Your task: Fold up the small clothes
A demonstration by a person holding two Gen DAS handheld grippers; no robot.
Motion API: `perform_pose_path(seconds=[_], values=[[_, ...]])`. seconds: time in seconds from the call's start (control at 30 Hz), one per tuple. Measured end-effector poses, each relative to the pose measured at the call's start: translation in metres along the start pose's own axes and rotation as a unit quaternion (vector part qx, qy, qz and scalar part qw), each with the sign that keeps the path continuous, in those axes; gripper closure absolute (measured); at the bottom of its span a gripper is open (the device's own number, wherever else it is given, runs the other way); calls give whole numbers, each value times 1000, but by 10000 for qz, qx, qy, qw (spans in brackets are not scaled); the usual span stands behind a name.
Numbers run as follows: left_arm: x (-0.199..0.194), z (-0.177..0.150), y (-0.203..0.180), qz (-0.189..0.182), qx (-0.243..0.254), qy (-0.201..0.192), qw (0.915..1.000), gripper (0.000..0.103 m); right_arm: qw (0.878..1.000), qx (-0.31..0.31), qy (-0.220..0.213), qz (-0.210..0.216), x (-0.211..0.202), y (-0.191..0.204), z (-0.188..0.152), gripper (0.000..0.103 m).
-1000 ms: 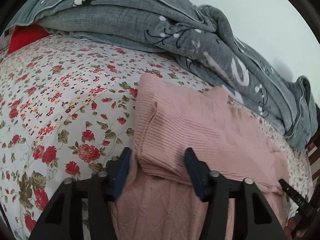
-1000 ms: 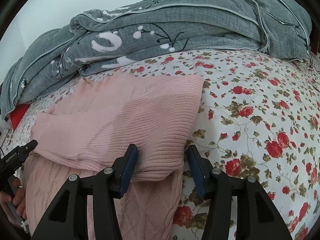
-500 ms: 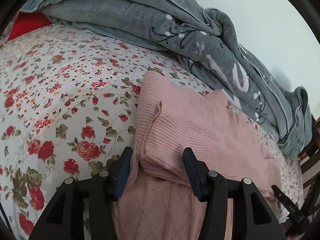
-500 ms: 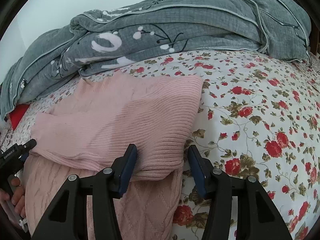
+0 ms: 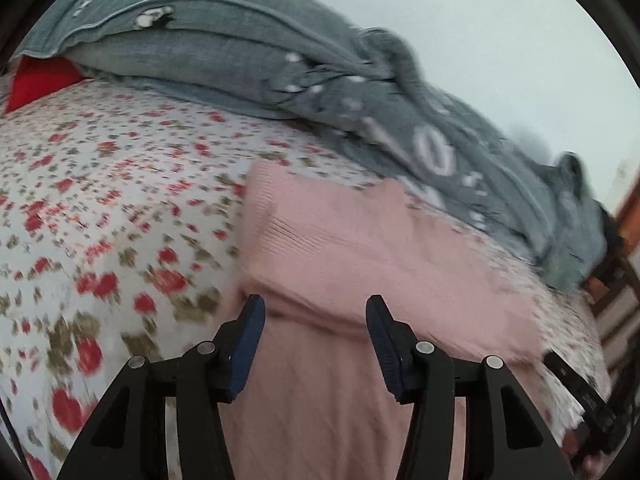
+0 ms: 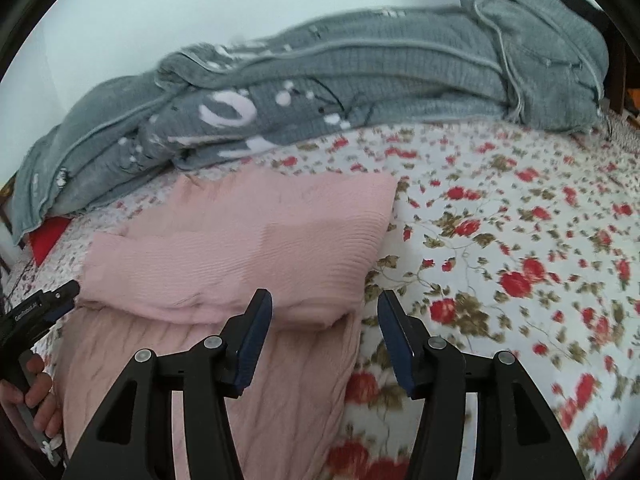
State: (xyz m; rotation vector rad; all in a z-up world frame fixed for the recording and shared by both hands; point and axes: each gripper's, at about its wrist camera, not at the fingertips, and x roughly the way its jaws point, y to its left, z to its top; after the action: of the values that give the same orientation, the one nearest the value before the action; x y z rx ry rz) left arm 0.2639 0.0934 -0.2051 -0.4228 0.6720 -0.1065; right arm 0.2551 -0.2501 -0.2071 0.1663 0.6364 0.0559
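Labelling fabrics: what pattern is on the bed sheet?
White bed sheet with red roses and olive leaves; clearest in the right wrist view.

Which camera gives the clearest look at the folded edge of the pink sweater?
The right wrist view: the pink sweater is sharp there, its folded edge lying just beyond the open right tool. The left wrist view shows the same sweater, but motion-blurred.

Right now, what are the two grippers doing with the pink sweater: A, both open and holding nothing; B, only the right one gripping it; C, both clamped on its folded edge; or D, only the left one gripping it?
A: the left gripper and the right gripper both have their jaws spread wide apart, with the pink sweater lying loose on the bed.
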Motion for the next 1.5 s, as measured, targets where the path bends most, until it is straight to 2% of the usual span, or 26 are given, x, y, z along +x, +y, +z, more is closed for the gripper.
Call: perform_pose_path(seconds=[0.07, 0.13, 0.2, 0.27, 0.43, 0.53, 0.63, 0.67, 0.73, 0.83, 0.87, 0.9, 0.93, 0.97, 1.0, 1.07, 1.13, 1.2, 1.27, 1.33, 1.4, 1.5], values=[[-12, -7, -8, 171, 324, 92, 9993, 53, 9996, 10, -252, -90, -19, 1, -12, 46], [-35, -23, -18, 374, 974, -94, 9945, 51, 9996, -143, -222, -92, -36, 5, -24, 46], [-60, -46, -18, 567, 1360, -269, 9887, 45, 9990, -335, -240, -194, -57, 8, -41, 46], [-76, -64, -10, 542, 1363, -173, 9890, 43, 9984, -487, -245, -135, -79, 9, -64, 46], [-114, -110, 25, 166, 865, 331, 9956, 40, 9977, -601, 176, 245, -123, 12, -119, 46], [-131, -135, 41, 213, 778, 416, 9959, 36, 9969, -629, 269, 394, -141, 14, -140, 46], [-136, -156, 47, 163, 759, 722, 9944, 38, 9964, -502, 356, 585, -152, 13, -159, 46], [-140, -159, 47, 52, 729, 729, 9947, 38, 9958, -438, 390, 705, -154, 13, -163, 46], [-147, -162, 41, -102, 857, 497, 9950, 38, 9951, -313, 449, 825, -152, 13, -170, 46], [-141, -167, 33, 200, 1070, 319, 9935, 38, 9947, -256, 490, 864, -145, 15, -178, 46], [-137, -168, 33, 232, 1040, 356, 9937, 44, 9950, -247, 500, 825, -142, 16, -181, 48], [-131, -168, 33, 258, 973, 483, 9937, 57, 9953, -253, 489, 801, -140, 17, -184, 52], [-128, -168, 33, 280, 929, 552, 9937, 62, 9954, -268, 498, 777, -137, 18, -185, 65], [-128, -169, 33, 284, 926, 534, 9939, 77, 9951, -300, 542, 771, -135, 19, -186, 86], [-129, -170, 32, 325, 962, 481, 9937, 98, 9948, -329, 570, 778, -134, 20, -187, 96], [-139, -166, 37, 323, 839, 301, 9955, 97, 9961, -425, 308, 716, -145, 20, -187, 98], [-157, -162, 49, 61, 434, 42, 9990, 98, 9960, -410, -122, 785, -167, 15, -182, 98], [-168, -160, 63, -76, 107, -64, 9999, 98, 9950, -210, -283, 935, -181, 3, -179, 98], [-169, -163, 68, -33, 83, -42, 10000, 98, 9953, -108, -155, 947, -177, -6, -181, 98], [-165, -169, 72, -78, 17, 64, 9999, 98, 9966, -119, 169, 797, -161, -10, -188, 98], [-164, -170, 71, -141, -20, 121, 9998, 97, 9953, -85, 500, 824, -148, -12, -199, 98], [-161, -172, 66, -162, 99, 198, 9996, 97, 9947, -45, 642, 801, -144, -14, -205, 94]])
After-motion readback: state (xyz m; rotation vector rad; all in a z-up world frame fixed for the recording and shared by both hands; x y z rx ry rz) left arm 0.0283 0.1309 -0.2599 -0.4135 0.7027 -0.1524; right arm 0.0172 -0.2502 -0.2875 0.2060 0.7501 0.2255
